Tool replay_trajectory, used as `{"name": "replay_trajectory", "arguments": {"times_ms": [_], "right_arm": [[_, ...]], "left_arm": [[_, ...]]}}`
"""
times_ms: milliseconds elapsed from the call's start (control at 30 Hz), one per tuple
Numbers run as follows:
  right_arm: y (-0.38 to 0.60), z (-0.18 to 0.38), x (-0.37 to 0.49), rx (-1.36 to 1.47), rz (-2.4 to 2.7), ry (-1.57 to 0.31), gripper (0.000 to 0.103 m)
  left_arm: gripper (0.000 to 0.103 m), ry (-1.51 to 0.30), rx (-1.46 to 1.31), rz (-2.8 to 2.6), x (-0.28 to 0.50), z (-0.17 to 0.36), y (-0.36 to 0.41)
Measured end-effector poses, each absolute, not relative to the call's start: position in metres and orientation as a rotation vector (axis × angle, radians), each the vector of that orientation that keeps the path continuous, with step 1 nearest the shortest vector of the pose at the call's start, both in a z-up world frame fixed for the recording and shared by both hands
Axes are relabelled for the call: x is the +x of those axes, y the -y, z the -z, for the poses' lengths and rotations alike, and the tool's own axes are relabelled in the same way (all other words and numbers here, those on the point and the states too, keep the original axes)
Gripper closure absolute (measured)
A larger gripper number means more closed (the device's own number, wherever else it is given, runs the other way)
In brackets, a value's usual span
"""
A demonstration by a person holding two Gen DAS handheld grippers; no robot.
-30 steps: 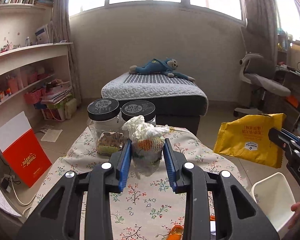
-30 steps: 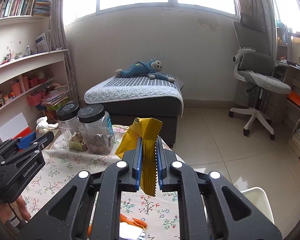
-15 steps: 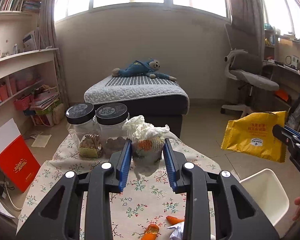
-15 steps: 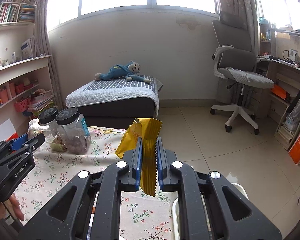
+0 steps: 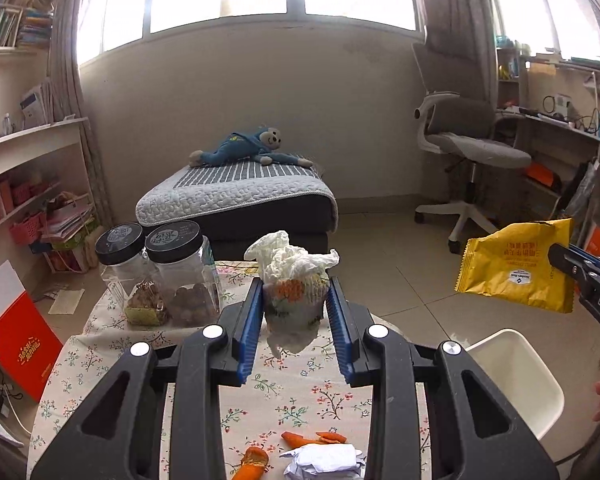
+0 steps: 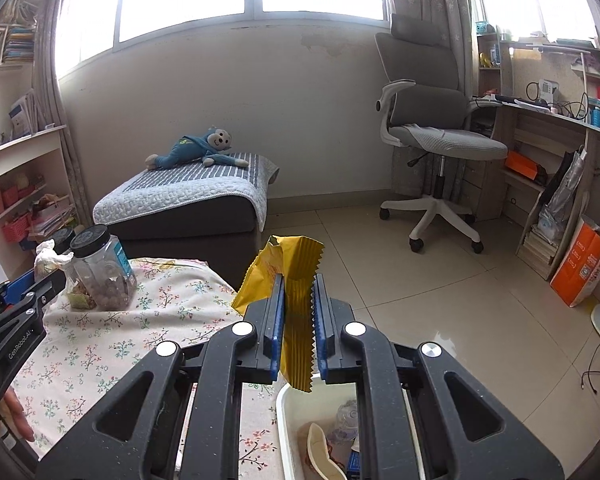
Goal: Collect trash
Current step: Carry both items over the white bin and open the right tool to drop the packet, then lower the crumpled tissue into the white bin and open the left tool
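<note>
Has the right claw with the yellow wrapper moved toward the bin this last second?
Yes. The right claw has swung right, off the table, over the white bin.

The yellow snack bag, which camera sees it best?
The left wrist view: the yellow snack bag shows its whole printed face there, pinched by the right gripper. The right wrist view sees it edge-on, mostly between the fingers.

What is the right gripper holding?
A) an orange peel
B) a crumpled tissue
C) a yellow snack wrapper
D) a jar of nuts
C: the right gripper is pinched shut on the yellow snack wrapper, holding it above the white trash bin.
</note>
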State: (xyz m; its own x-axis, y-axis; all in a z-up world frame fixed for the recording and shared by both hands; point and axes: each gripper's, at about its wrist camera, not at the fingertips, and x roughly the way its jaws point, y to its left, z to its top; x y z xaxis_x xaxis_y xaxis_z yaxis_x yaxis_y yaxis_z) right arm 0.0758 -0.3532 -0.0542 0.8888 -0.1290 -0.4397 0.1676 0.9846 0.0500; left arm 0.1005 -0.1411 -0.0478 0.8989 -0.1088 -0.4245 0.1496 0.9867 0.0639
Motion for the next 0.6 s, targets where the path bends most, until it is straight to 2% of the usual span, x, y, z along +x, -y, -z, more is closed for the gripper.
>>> {"name": "replay_trajectory", "arguments": {"times_ms": [200, 267, 367, 533, 600], "right_arm": [[0.383, 0.060, 0.069, 0.121, 0.203, -0.475, 0.090], [0.392, 0.062, 0.064, 0.132, 0.221, -0.477, 0.085], [0.405, 0.063, 0.055, 0.140, 0.258, -0.460, 0.066], [0.430, 0.064, 0.041, 0.172, 0.323, -0.448, 0.052], [0.439, 0.064, 0.036, 0.182, 0.354, -0.440, 0.040]], "left_arm": [[0.070, -0.425, 0.115, 0.180, 0.094, 0.047, 0.170], [0.070, -0.424, 0.124, 0.198, 0.093, 0.046, 0.180], [0.070, -0.427, 0.132, 0.227, 0.091, 0.046, 0.195], [0.070, -0.449, 0.127, 0.293, 0.090, 0.048, 0.223], [0.070, -0.453, 0.132, 0.319, 0.089, 0.047, 0.234]]}}
